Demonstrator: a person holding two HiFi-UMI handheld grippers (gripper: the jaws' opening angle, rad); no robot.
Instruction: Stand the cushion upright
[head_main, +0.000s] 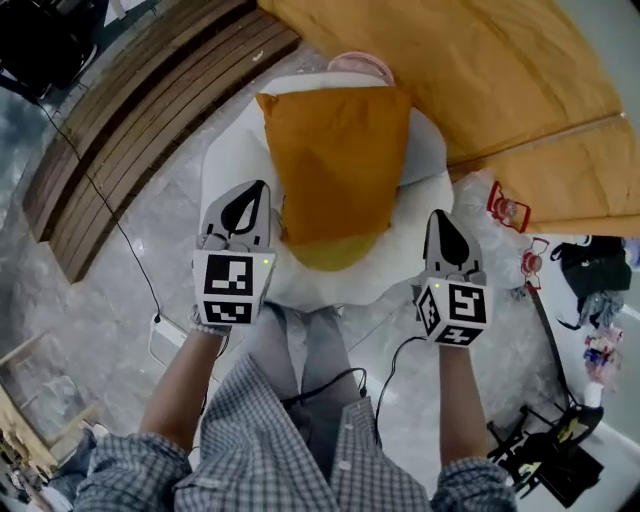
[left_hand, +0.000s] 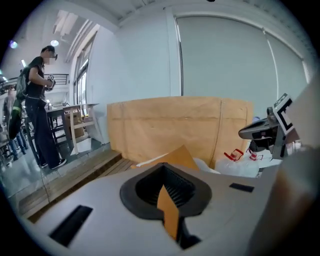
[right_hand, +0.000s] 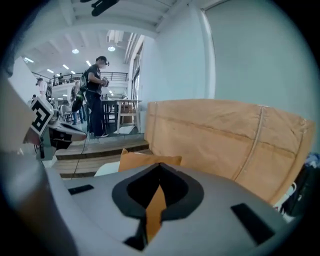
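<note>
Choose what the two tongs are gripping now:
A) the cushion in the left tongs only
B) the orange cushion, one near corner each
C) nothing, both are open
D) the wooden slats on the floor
B: the left tongs and right tongs sit at the near corners of the orange cushion, and each gripper view shows orange fabric pinched between closed jaws.

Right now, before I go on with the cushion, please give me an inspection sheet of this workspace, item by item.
Surface: white seat on a grey floor.
Job's things: orange cushion on the seat, broad face showing from above.
Clutter: clear plastic bags on the floor, right.
Grippers: left gripper and right gripper both shut, either side of the cushion; an orange strip shows in each slit.
Cables: black cable across the floor, left.
Surroundings: wooden slats, brown paper sheet, a person standing far off.
</note>
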